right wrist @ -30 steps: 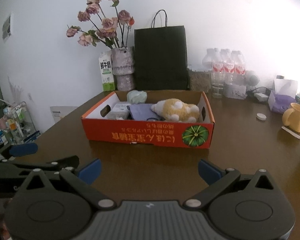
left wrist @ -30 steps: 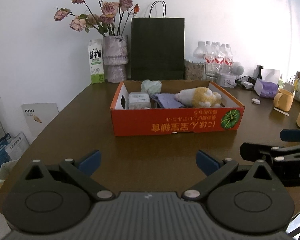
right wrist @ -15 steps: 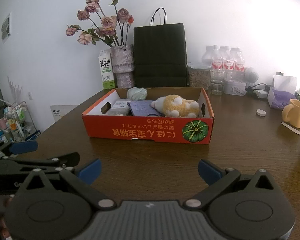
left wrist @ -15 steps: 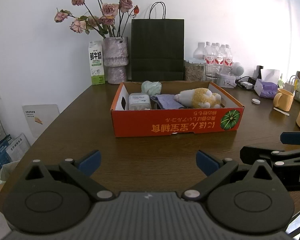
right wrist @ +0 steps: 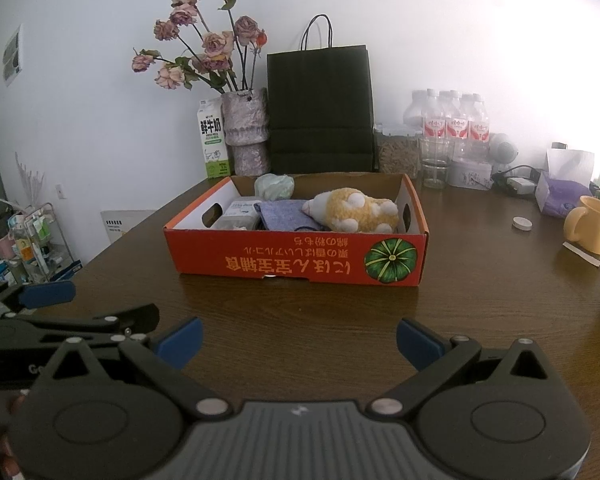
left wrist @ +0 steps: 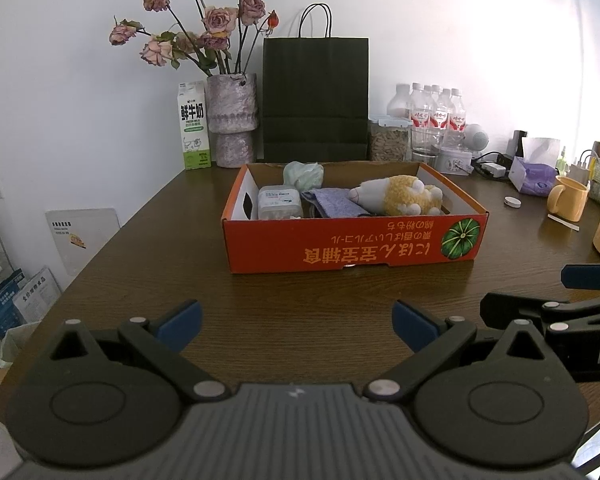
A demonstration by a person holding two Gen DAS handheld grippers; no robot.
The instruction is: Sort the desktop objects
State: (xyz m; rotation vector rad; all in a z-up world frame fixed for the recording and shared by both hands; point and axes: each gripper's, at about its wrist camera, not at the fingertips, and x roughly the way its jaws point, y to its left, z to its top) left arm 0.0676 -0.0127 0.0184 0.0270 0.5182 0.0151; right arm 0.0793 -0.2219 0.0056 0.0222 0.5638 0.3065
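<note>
The orange cardboard box (left wrist: 352,246), at frame centre on the dark wood-grain surface (left wrist: 148,280), carries inverted yellow Japanese print and a green pumpkin graphic; it holds a yellow-and-white plush toy (left wrist: 400,196), a blue-grey fabric pouch (left wrist: 334,202), a labelled translucent plastic container (left wrist: 280,202) and a pale green crumpled item (left wrist: 303,174). A white-and-green carton (left wrist: 194,126) at upper left reads "鲜牛奶 FRESH MILK". The left gripper (left wrist: 296,320) and right gripper (right wrist: 299,338) hover at the lower frame edge, blue-padded fingers spread and empty.

Two matching black handheld tools with blue finger pads

The left tool (left wrist: 296,322) and right tool (right wrist: 299,338) each have a ribbed grey body, two round black discs, silver screws at the joints, triangular cut-outs, and white lettering on the side.
</note>
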